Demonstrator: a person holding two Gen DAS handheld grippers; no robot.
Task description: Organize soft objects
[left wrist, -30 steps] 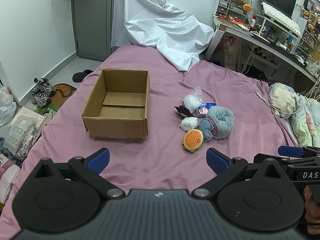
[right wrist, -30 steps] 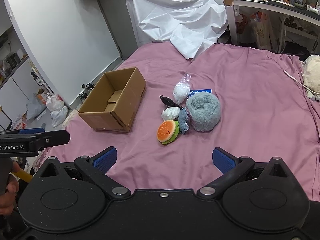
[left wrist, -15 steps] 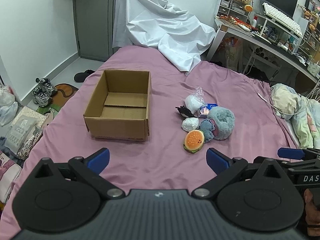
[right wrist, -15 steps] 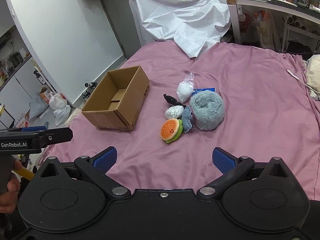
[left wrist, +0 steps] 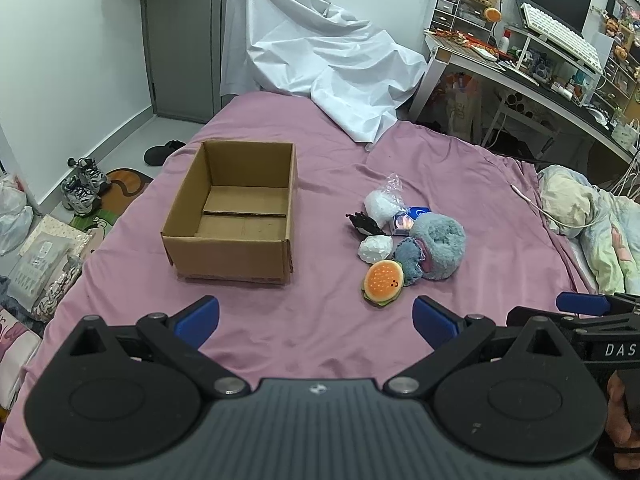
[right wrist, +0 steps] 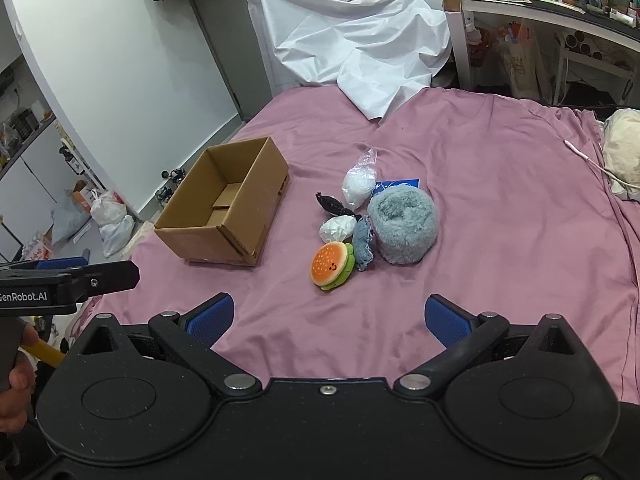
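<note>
1. The left gripper [left wrist: 316,318] is at the bottom of the left wrist view, above the pink bed [left wrist: 320,332]; its blue fingers [left wrist: 198,318] stand wide apart and hold nothing.
2. The right gripper [right wrist: 328,318] is at the bottom of the right wrist view, also with its fingers [right wrist: 444,320] spread wide and nothing between them.
3. The cardboard box [left wrist: 236,210] lies open on the bed at the centre left of the left wrist view. Its long axis runs from the lower part of the frame to the upper part, and the opening faces up (only the flat bottom flaps show inside).
4. The soft things are in one small heap right of the box, apart from it, near the centre of both views.
5. The burger plush [right wrist: 332,265] is at the lower edge of the heap, tilted, with the orange bun and its small face turned to the cameras.
6. Touching it to the right is a blue denim piece [right wrist: 363,248], then the grey fluffy roll [right wrist: 402,226], whose hollow end points up.
7. Above the burger plush lie a white crumpled ball [right wrist: 337,229], a black bundle [right wrist: 332,205] and a clear bag with white filling [right wrist: 359,185].
8. A white sheet [left wrist: 328,68] is draped at the upper centre.
</note>
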